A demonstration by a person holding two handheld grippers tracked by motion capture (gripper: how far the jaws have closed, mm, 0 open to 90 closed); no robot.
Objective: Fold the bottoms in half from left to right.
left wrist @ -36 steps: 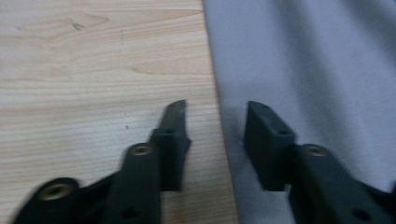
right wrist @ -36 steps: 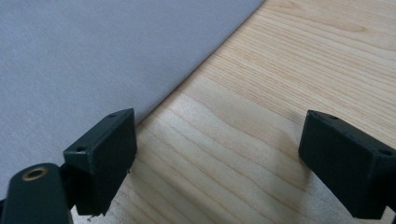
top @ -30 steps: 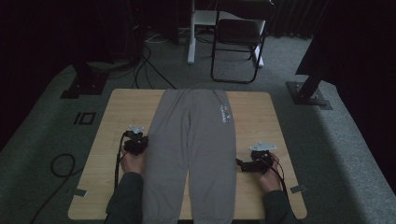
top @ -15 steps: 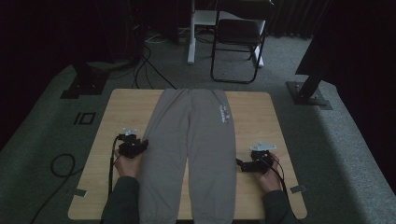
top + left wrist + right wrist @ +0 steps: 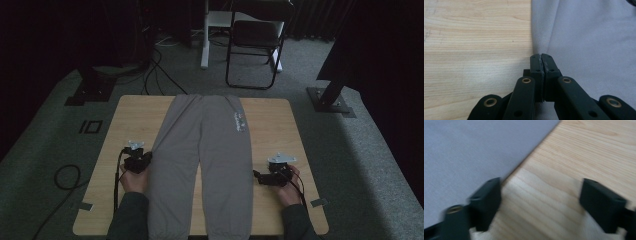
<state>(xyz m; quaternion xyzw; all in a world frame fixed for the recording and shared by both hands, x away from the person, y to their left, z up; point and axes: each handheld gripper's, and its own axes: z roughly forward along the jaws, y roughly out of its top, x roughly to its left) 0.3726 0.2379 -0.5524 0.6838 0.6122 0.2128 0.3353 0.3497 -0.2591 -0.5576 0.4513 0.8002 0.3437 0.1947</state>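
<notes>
Grey sweatpants (image 5: pixel 205 165) lie flat on the wooden table (image 5: pixel 135 115), waistband at the far end, legs toward me. My left gripper (image 5: pixel 148 160) sits at the outer edge of the pants' left leg. In the left gripper view its jaws (image 5: pixel 541 55) are pressed together, with a fold of the grey cloth (image 5: pixel 586 45) running up to the tips. My right gripper (image 5: pixel 256 175) rests beside the right leg's outer edge. In the blurred right gripper view its jaws (image 5: pixel 541 192) stand apart and have just been closing, with bare wood between them and the pants' edge (image 5: pixel 474 152) by the left jaw.
A black chair (image 5: pixel 255 35) and a white desk leg (image 5: pixel 205 35) stand on the grey carpet beyond the table. Black stand bases (image 5: pixel 90 90) (image 5: pixel 330 100) flank the far corners. Cables (image 5: pixel 65 175) lie on the floor at left.
My left hand has slid slightly back toward me along the pants' left edge. The right hand has stayed where it was.
</notes>
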